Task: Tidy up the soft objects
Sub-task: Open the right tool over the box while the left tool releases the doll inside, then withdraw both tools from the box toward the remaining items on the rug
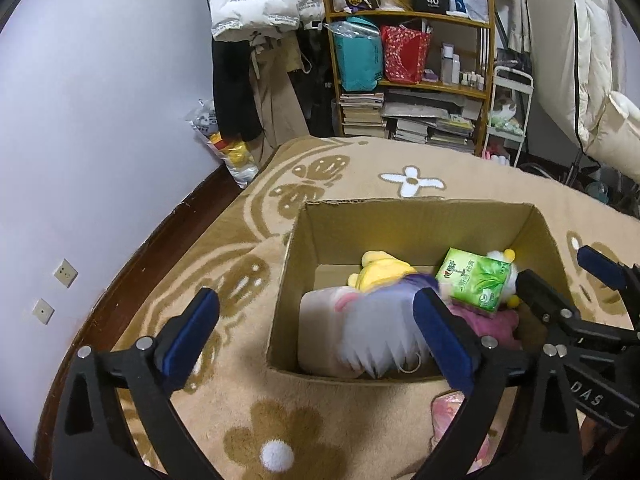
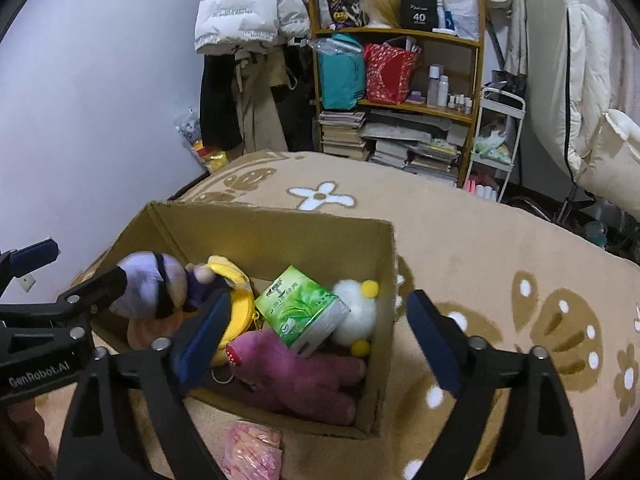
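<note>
Both tongs, left point(image 1: 316, 336) and right point(image 2: 316, 340), gape wide, holding nothing. Most toys fill the box point(image 2: 280, 236); one pink packet point(image 2: 252, 452) lies just outside its near wall. I should pinch it mid-body, gently.

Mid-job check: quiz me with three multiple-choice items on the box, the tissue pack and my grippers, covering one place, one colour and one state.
1. Where is the tissue pack?
A. on the rug outside the box
B. inside the box, on the toys
C. on the shelf

2. What colour is the plush at the box's near edge?
A. purple-pink
B. blue
C. black

3. How do the left gripper and right gripper stand?
A. both shut on toys
B. left shut, right open
C. both open, holding nothing

Answers: 1 B, the pack leans on the plush and the white toy within the box walls. 2 A, its body is purple-pink. 3 C, each wrist view shows fingers spread with nothing between them.
</note>
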### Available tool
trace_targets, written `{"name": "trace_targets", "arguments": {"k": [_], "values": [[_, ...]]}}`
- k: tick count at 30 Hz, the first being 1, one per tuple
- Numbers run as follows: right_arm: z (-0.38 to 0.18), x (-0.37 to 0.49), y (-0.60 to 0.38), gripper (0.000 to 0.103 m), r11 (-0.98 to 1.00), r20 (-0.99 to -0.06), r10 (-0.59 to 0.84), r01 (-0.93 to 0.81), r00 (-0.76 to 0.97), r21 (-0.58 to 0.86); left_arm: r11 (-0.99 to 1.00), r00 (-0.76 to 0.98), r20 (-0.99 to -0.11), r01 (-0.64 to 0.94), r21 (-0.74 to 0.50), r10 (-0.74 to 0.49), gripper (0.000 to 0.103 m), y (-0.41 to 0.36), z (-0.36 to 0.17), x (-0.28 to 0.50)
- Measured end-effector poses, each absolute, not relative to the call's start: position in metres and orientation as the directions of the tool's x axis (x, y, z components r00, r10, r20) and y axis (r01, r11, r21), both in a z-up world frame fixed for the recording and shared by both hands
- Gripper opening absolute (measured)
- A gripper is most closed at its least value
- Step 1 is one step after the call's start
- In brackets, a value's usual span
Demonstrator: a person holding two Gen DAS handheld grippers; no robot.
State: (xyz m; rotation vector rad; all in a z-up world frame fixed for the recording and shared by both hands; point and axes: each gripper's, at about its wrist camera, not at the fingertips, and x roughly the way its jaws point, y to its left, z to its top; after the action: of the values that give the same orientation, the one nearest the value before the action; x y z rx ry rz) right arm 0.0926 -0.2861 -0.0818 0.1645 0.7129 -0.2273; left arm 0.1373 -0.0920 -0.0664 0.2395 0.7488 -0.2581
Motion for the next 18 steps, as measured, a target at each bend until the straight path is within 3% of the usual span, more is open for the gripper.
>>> {"name": "trace_targets", "arguments": {"k": [15, 18], "values": [[-0.052, 0.046, -0.29, 0.095, 0.947, -0.641, -0.167, 0.303, 0.749, 0.108, 0.927, 0.702, -0.701, 0.335, 0.168, -0.126, 0.097, -0.073, -0.04, 0.082], [-0.05, 0.036, -0.288, 0.103, 0.945, -0.651, -0.161, 0.306, 0.742, 0.114, 0.926, 0.692, -0.713, 0.335, 0.173, -0.117, 0.097, -0.066, -0.038, 0.072]]}}
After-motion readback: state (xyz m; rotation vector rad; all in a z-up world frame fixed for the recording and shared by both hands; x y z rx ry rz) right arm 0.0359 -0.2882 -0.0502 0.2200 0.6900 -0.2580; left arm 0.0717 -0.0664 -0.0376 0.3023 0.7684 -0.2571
